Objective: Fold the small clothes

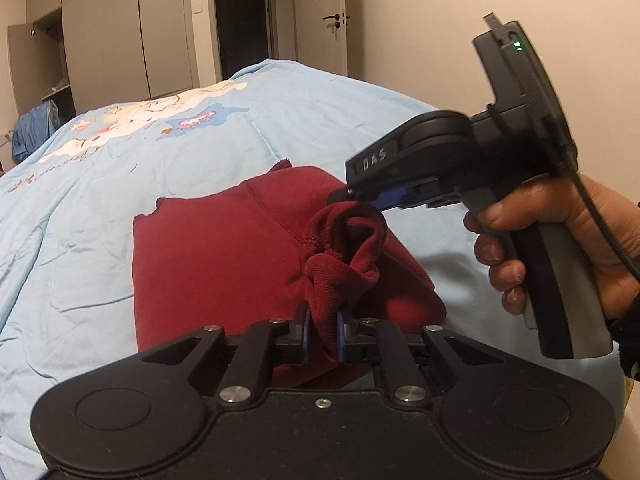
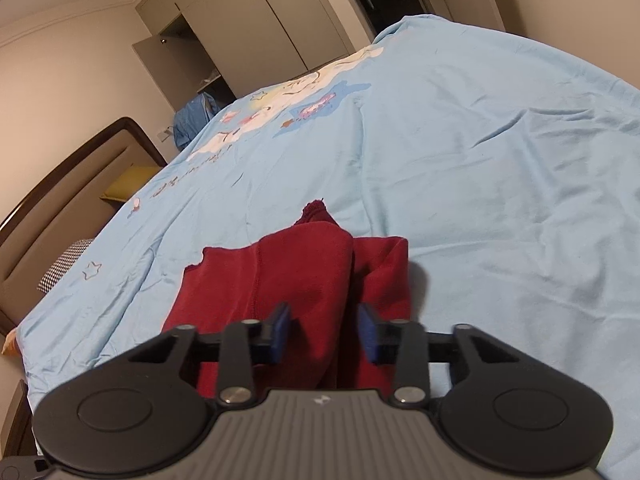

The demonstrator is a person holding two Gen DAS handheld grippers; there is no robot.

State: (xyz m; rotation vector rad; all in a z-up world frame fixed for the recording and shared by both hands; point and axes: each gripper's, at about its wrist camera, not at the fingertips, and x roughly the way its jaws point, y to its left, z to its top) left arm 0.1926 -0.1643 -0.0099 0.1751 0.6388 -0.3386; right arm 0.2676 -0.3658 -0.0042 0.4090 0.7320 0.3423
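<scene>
A dark red garment [image 1: 216, 248] [image 2: 304, 264] lies partly folded on the light blue bed cover [image 1: 80, 220]. In the left wrist view my left gripper [image 1: 322, 322] is shut on a bunched ribbed end of it, which stands up from the pads. My right gripper [image 1: 344, 198] comes in from the right, held by a hand [image 1: 560, 232], with its tips at the top of that raised bunch. In the right wrist view the right gripper [image 2: 324, 332] has its blue pads apart, with a ridge of red cloth between them and a shadowed gap beside the left pad.
The blue cover [image 2: 500, 200] with a cartoon print spreads wide around the garment. A padded headboard [image 2: 60, 208] stands at the left. Wardrobes [image 1: 100, 40] and a door [image 1: 320, 20] are beyond the bed. Blue cloth [image 1: 32, 132] hangs at the far left.
</scene>
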